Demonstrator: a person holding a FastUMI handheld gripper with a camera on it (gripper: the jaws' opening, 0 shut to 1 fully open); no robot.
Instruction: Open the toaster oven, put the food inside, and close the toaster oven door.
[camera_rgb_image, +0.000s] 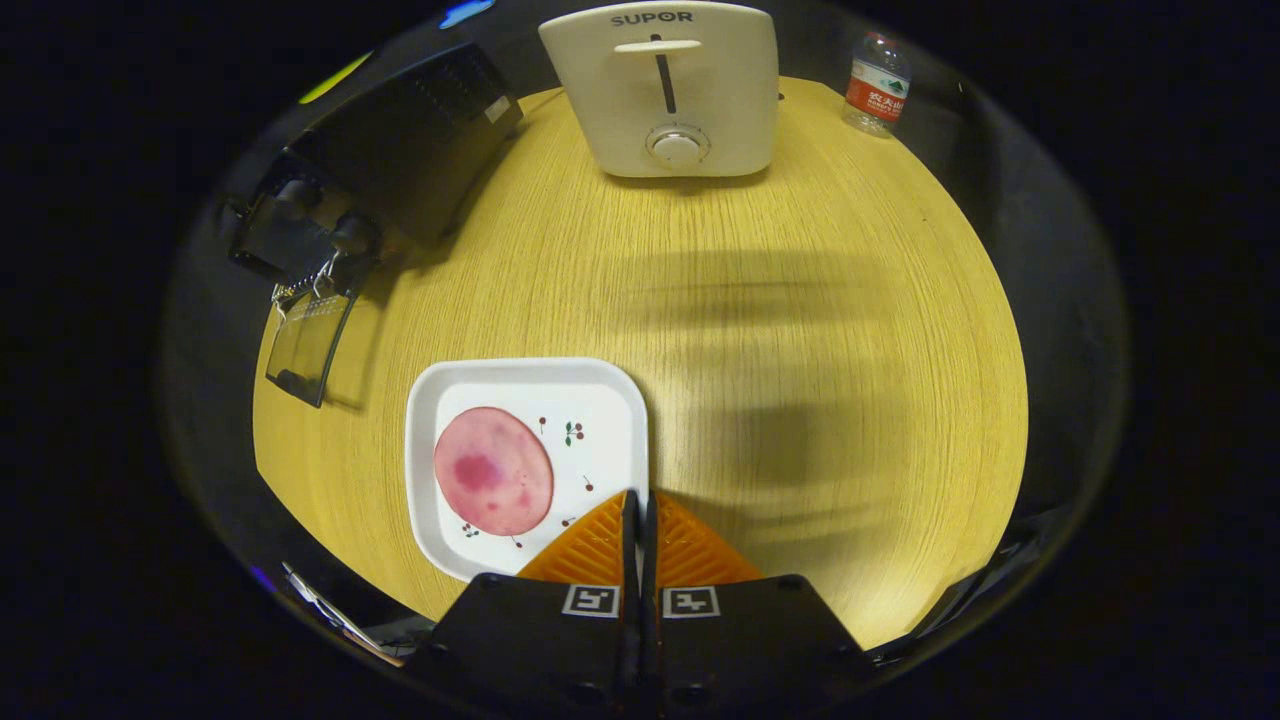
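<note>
**With the oven door down, a limp slice waits on the plate**

Because the food (493, 471) looks thin, soft and light, it will likely flop and slip; pinching it at its near edge seems wisest. It is a round pink slice with darker blotches, lying flat on the white plate (610, 400) just ahead of the fingers. The gripper (640, 520) is closed on nothing. The toaster oven (400, 150) sits well beyond, its door (305, 345) already dropped open

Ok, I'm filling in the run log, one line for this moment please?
oven: door open | ham slice: on plate | fingers: closed, empty, over plate edge
</note>
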